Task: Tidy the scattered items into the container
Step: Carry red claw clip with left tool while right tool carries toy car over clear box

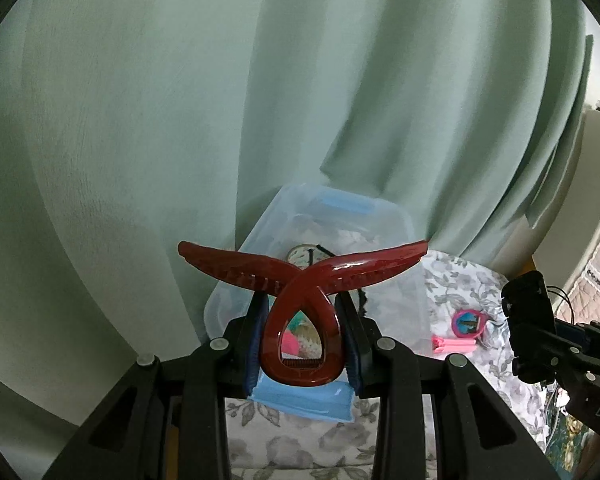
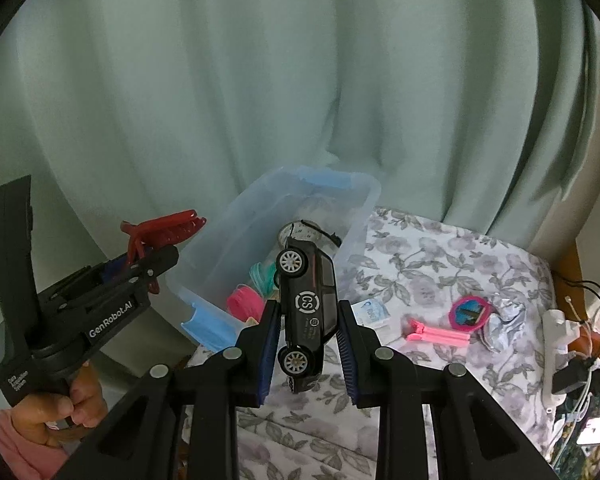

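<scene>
The translucent plastic storage container with pale blue latches [image 2: 284,216] is sitting at the back left of a grey floral-patterned cloth surface [image 2: 440,276], right against a pale green curtain [image 2: 260,80]. Inside it are lying a pink ruffled scrunchie [image 2: 242,298], a teal scrunchie [image 2: 262,276] and a round-faced wristwatch with a black strap [image 2: 300,230].

The left gripper [image 1: 304,320] is hovering at the container's near left corner, its blue-padded fingers [image 1: 256,336] clenching the loop end of a large glossy dark red claw hair clip [image 1: 300,276], whose toothed prongs are spreading wide above the bin.

The right gripper [image 2: 306,320] is holding a small black toy car with silver wheels and a "CS" roundel [image 2: 308,304] on its side, nose up, over the container's near right edge; the car is sitting between the fingers, though contact on the right side is unclear.

Scattered on the cloth to the right are lying a pink plastic hair clip [image 2: 440,332], a round pink-and-blue disc [image 2: 470,310], a crumpled silver foil wrapper [image 2: 504,320] and a small white sachet [image 2: 374,312].
</scene>
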Demonstrator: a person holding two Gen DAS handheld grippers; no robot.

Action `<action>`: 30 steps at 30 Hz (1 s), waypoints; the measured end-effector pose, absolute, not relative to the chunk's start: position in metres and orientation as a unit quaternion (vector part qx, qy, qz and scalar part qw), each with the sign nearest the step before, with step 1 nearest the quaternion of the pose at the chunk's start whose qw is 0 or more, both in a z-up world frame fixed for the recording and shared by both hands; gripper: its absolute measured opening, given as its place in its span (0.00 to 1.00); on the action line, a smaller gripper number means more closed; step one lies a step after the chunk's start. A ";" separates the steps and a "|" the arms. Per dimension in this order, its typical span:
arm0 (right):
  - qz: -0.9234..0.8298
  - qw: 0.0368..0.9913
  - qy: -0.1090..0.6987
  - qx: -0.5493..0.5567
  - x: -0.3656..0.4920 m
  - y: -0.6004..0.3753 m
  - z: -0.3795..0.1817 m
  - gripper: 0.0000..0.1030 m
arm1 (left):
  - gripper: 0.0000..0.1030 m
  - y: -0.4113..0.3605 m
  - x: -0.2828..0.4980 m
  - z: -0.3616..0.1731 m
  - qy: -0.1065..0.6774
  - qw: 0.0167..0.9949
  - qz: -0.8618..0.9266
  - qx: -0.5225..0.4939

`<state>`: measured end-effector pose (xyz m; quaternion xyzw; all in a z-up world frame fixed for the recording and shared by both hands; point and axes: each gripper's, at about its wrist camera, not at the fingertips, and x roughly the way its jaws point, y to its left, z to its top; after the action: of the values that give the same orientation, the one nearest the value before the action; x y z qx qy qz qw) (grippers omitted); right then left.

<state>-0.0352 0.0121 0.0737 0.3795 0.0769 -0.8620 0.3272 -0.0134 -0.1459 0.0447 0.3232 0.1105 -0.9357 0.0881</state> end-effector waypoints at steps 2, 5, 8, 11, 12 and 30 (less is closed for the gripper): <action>-0.859 0.329 0.080 0.385 -0.038 0.006 0.072 0.29 | 0.34 -0.151 -0.018 0.041 0.115 0.090 -0.934 0.327; -0.854 0.333 0.084 0.391 -0.044 -0.005 0.068 0.29 | 0.34 -0.158 -0.024 0.033 0.122 0.091 -0.930 0.336; -0.849 0.337 0.088 0.397 -0.051 -0.015 0.064 0.29 | 0.34 -0.162 -0.032 0.027 0.126 0.089 -0.926 0.343; -0.845 0.339 0.088 0.405 -0.056 -0.022 0.059 0.29 | 0.34 -0.164 -0.038 0.022 0.129 0.085 -0.924 0.349; -0.843 0.340 0.088 0.407 -0.059 -0.025 0.057 0.29 | 0.34 -0.164 -0.042 0.020 0.130 0.084 -0.923 0.351; -0.824 0.351 0.098 0.434 -0.101 -0.057 0.022 0.29 | 0.34 -0.181 -0.075 -0.001 0.155 0.080 -0.913 0.368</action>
<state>-0.1009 -0.0574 0.0219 0.4339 0.0978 -0.8239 0.3513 -0.0747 -0.1806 -0.0008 0.3685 0.1551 -0.9131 0.0799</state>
